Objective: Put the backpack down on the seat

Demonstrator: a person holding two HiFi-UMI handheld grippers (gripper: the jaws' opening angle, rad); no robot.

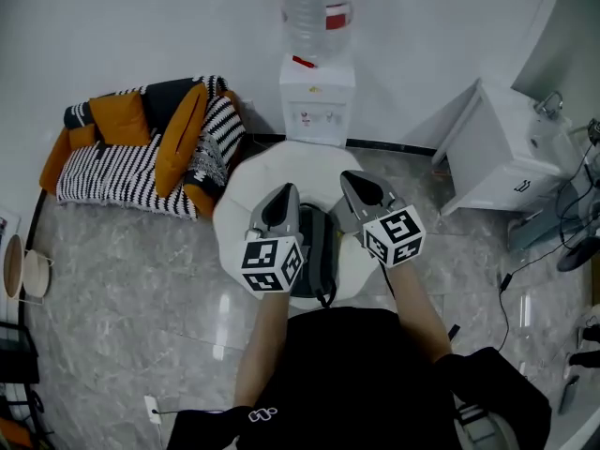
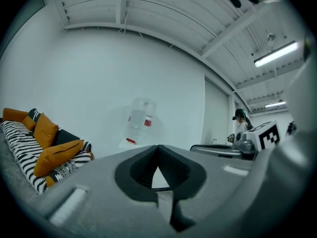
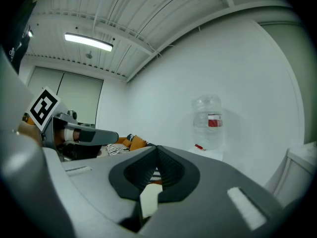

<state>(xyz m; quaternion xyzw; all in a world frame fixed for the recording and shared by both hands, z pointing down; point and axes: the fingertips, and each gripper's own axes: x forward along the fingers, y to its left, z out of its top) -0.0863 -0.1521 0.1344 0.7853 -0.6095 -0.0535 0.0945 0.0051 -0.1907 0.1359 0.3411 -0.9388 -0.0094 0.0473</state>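
– Closest to the head camera, what do you see?

– Black fabric of the person's top [image 1: 361, 373], and just past it two bare forearms reaching forward. Each ends in a grey gripper with a black-and-white marker cube.

– How do the grippers stand?

– The left gripper [image 1: 285, 195] has its jaws pressed together with nothing between them, as the left gripper view [image 2: 158, 148] shows. The right gripper [image 1: 352, 180] is the same, jaws together and empty in its own view [image 3: 157, 150]. Both point level, toward the white wall.

– And the bag?

– The dark grey backpack [image 1: 317, 251] lies on the round white padded seat [image 1: 242, 200], between the two grippers as the head view shows them. Whether either gripper touches it, I cannot tell.

– What stands around?

– Left of the seat is a black-and-white striped sofa [image 1: 112, 174] with orange cushions [image 1: 180, 137]. Behind the seat, against the wall, stands a white water dispenser [image 1: 317, 101] carrying a clear bottle [image 1: 317, 12]. Grey marbled floor [image 1: 141, 289] lies underneath.
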